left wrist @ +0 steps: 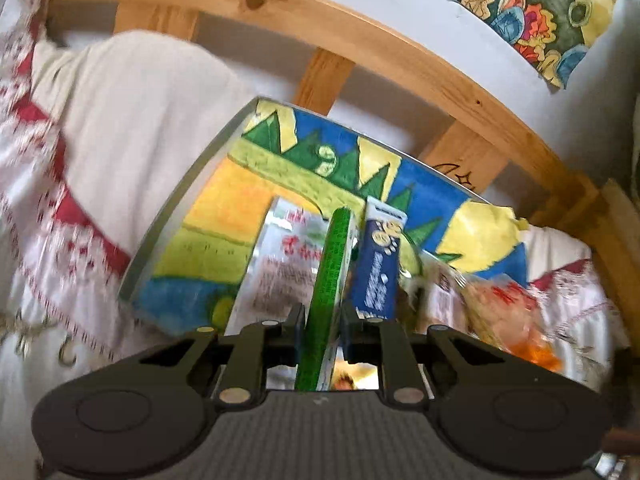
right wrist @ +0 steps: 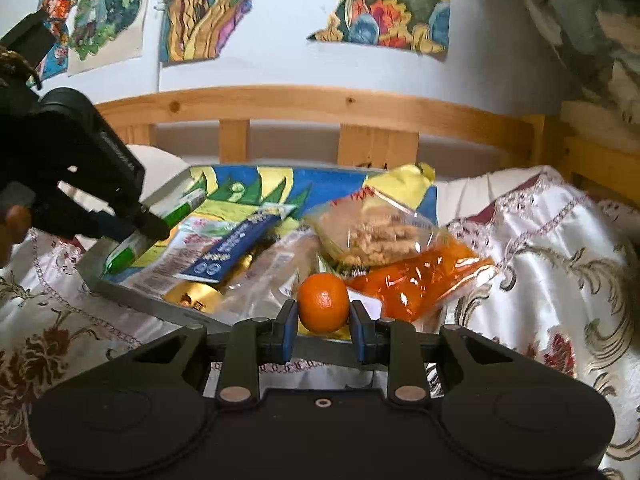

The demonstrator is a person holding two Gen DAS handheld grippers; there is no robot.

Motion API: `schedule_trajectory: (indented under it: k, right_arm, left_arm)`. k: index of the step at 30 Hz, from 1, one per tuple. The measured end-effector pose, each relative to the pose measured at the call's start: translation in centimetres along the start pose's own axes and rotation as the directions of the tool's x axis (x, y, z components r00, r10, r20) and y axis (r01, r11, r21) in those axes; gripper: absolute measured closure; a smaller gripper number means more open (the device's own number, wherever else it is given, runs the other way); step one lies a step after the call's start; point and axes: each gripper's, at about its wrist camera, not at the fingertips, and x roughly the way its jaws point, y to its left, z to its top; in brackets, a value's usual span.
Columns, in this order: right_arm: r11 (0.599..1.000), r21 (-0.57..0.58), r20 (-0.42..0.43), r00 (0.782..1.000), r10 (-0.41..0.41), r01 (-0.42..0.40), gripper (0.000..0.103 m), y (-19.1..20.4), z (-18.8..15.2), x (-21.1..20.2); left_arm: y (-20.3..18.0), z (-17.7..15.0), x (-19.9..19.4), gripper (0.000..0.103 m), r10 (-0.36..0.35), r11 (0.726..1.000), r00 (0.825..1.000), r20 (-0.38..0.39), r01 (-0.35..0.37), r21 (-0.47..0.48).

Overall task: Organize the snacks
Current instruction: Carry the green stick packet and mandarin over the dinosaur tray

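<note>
My left gripper (left wrist: 322,314) is shut on a thin green box (left wrist: 330,280), held edge-on above a painted tray (left wrist: 168,220) on the bed. The right wrist view shows that left gripper (right wrist: 150,226) at the left, holding the green box (right wrist: 160,224) over the tray's left end. My right gripper (right wrist: 324,310) is shut on a mandarin (right wrist: 324,308) at the tray's near edge. In the tray lie a blue box (right wrist: 236,248), a silver packet (left wrist: 280,264), a clear bag of biscuits (right wrist: 376,236) and an orange bag (right wrist: 420,280).
The tray rests on a white embroidered bedcover (right wrist: 540,272). A wooden headboard (right wrist: 320,108) runs behind it, with a white pillow (left wrist: 132,92) at the left. Colourful drawings (right wrist: 384,8) hang on the wall above.
</note>
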Motion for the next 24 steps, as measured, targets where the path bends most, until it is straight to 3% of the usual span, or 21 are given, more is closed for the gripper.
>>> schedule_trajectory:
  k: [9, 17, 24]
  right_arm:
    - [0.999, -0.034, -0.010, 1.000, 0.015, -0.016, 0.073, 0.8, 0.0, 1.7]
    - [0.999, -0.044, -0.014, 1.000, 0.017, -0.018, 0.069, 0.8, 0.0, 1.7]
    - [0.998, -0.054, -0.004, 1.000, 0.024, -0.024, 0.059, 1.0, 0.0, 1.4]
  left_arm:
    - [-0.8, -1.0, 2.6, 0.084, 0.028, 0.998, 1.000, -0.001, -0.028, 0.054]
    - [-1.1, -1.7, 2.4, 0.082, 0.042, 0.996, 0.999, 0.031, -0.045, 0.083]
    - [-1.3, -1.9, 1.5, 0.057, 0.053, 0.992, 0.997, 0.058, -0.059, 0.110]
